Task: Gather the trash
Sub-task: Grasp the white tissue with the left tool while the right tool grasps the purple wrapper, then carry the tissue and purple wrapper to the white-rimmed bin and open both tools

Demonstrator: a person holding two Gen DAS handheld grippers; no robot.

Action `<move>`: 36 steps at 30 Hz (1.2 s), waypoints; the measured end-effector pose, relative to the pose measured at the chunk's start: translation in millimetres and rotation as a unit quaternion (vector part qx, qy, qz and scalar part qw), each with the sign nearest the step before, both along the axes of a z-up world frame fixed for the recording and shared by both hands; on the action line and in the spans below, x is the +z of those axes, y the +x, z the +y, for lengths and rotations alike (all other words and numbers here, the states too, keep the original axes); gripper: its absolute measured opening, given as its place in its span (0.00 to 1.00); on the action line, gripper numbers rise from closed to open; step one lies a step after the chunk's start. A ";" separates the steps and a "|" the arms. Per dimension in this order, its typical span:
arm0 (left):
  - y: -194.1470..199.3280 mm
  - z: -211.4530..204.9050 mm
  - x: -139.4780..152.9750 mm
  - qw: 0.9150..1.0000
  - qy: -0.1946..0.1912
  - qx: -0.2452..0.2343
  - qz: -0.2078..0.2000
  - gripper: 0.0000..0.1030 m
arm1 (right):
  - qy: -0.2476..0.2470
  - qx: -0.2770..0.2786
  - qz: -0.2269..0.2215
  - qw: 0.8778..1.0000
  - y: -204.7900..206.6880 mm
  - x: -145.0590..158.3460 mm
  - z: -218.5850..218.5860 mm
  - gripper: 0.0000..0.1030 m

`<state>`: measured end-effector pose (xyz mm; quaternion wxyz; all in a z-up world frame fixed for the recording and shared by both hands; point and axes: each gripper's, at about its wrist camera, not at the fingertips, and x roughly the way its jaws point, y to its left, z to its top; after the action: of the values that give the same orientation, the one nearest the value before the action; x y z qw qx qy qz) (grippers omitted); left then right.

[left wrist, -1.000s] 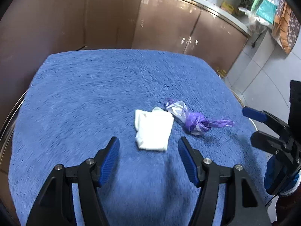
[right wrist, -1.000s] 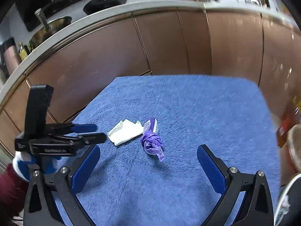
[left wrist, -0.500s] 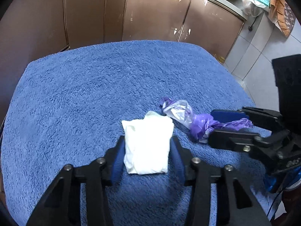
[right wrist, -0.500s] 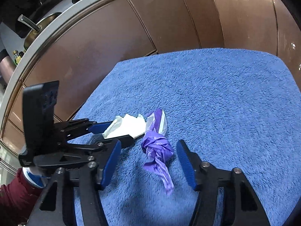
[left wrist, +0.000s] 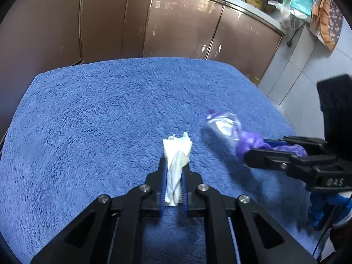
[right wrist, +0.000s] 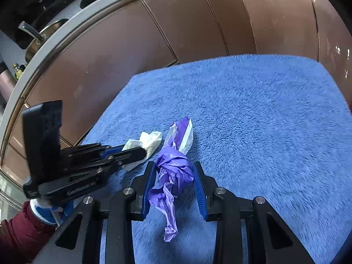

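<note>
On the blue fuzzy towel [left wrist: 92, 118] that covers the desk, we hold two bits of trash with our two tongs. Our left tongs [left wrist: 174, 187] are squeezed tight on the white tissue [left wrist: 176, 160], which sticks up between the blue pads, above the towel's near part. Just to the right of the tissue, our right tongs [right wrist: 175, 189] are closed most of the way on the purple wrapper [right wrist: 173, 171]. Both pads press on its scrunched middle. One end of the wrapper points toward the far edge of the towel, and a thin tail hangs down at the near end. Behind the towel we see brown cabinet doors [right wrist: 198, 26].
</note>
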<state>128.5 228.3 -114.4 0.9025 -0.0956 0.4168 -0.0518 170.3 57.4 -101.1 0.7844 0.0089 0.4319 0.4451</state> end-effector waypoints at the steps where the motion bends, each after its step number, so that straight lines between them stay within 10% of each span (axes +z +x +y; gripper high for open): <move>1: -3.8 -0.2 3.8 1.000 -0.003 0.002 -0.004 0.10 | 0.001 -0.001 -0.004 1.000 -5.9 6.2 -4.5 0.31; 21: -95.6 -98.4 133.7 0.995 0.003 -0.036 -0.098 0.09 | 0.070 -0.115 -0.088 0.987 -108.9 94.1 -173.1 0.31; 36: 10.5 -338.3 131.2 0.972 0.001 -0.230 -0.051 0.10 | -0.009 -0.372 -0.109 0.922 -77.8 49.7 -374.8 0.31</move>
<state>139.0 -110.0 16.8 0.8867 0.0062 0.3809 -0.2620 92.5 -317.4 -51.3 0.9356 0.1131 0.3137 0.1159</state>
